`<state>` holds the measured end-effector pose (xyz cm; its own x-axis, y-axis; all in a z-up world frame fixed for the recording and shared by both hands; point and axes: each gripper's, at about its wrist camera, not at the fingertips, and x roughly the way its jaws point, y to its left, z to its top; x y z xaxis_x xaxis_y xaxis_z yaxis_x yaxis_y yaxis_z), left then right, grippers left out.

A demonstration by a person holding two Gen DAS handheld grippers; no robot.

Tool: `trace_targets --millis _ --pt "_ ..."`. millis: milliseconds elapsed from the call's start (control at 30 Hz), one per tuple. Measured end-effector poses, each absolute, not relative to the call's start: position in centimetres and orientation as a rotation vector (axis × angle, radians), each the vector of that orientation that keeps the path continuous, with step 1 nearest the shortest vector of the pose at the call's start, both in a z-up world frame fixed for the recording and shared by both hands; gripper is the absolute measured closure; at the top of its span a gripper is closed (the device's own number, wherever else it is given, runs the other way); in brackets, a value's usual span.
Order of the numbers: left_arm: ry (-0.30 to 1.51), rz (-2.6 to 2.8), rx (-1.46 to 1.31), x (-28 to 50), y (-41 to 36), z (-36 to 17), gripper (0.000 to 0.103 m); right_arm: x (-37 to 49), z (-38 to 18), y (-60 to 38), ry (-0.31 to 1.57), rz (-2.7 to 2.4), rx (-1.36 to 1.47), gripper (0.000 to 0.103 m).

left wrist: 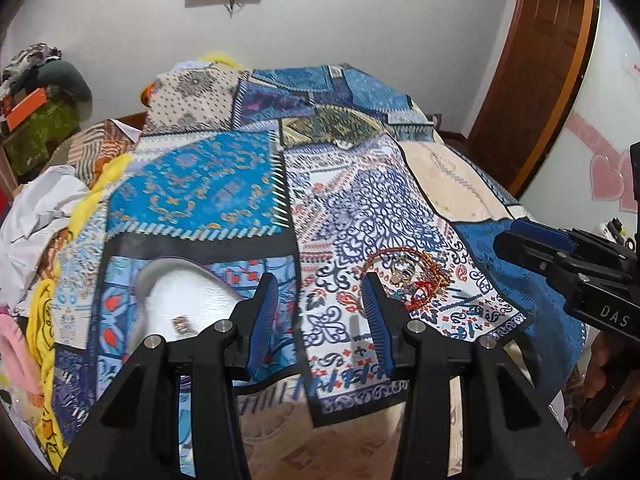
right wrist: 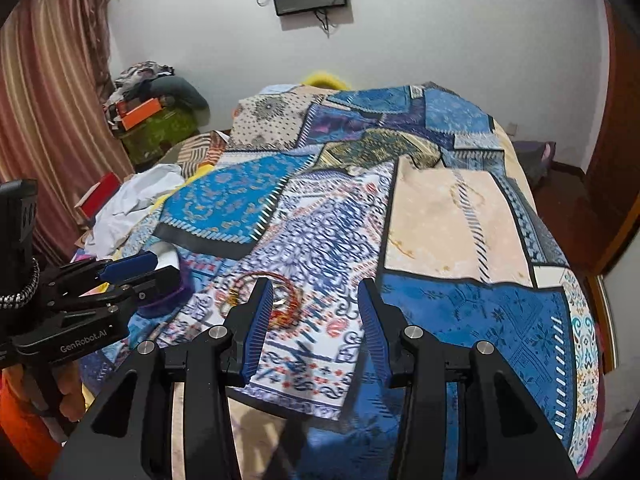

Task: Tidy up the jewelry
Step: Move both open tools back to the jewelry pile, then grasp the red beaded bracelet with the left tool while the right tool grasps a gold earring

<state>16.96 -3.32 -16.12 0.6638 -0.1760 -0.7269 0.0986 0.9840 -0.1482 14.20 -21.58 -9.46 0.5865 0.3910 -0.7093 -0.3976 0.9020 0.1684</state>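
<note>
A tangle of jewelry, red and gold bangles and chains, lies on the patterned bedspread. It also shows in the right wrist view. A white, purple-rimmed tray sits left of it and holds a small earring-like piece. My left gripper is open and empty, hovering between the tray and the jewelry. My right gripper is open and empty, its left finger just over the jewelry pile. The right gripper shows at the right of the left wrist view.
The bed fills the view. Crumpled white and yellow cloths lie at its left edge. A cluttered stand with boxes is at the back left, curtains at left, a wooden door at right.
</note>
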Motion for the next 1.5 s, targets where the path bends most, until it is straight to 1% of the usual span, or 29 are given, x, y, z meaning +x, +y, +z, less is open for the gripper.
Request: trace_targets --millis 233,400,467,533,600,667,733,767,967,1333,1500 --pt "0.854 -0.185 -0.104 18.9 -4.6 -17.4 0.060 15.1 -11.1 -22.3 0.862 0.462 0.005 0.063" --pt "0.886 -0.235 -0.118 20.2 -5.4 -18.3 0.062 15.4 -11.8 -22.5 0.879 0.469 0.012 0.063" --pt "0.912 -0.250 -0.124 20.8 -5.7 -19.0 0.071 15.5 -12.1 -22.6 0.888 0.475 0.016 0.063" --pt "0.916 -0.248 -0.126 21.1 -5.9 -19.3 0.071 15.6 -12.3 -22.7 0.895 0.478 0.023 0.063" --pt "0.910 -0.250 -0.129 21.3 -6.0 -19.3 0.075 15.7 -12.4 -22.8 0.901 0.478 0.029 0.063" --pt "0.914 -0.248 -0.128 21.7 -6.1 -19.4 0.090 15.7 -12.6 -22.9 0.907 0.479 0.034 0.063" --pt "0.923 -0.263 -0.135 21.9 -6.2 -19.5 0.098 15.7 -12.6 -23.0 0.911 0.480 0.036 0.063" --pt "0.924 -0.269 -0.134 21.9 -6.3 -19.5 0.099 15.6 -12.6 -23.0 0.911 0.481 0.038 0.063" --pt "0.906 -0.293 -0.141 21.3 -6.7 -18.7 0.102 15.4 -12.1 -22.7 0.906 0.489 0.032 0.063" --pt "0.758 -0.281 -0.185 18.8 -4.1 -13.7 0.102 15.3 -11.9 -20.8 0.906 0.516 -0.008 0.063" --pt "0.736 -0.246 -0.193 18.4 -2.7 -13.5 0.102 16.0 -12.1 -19.1 0.915 0.555 -0.050 0.063"
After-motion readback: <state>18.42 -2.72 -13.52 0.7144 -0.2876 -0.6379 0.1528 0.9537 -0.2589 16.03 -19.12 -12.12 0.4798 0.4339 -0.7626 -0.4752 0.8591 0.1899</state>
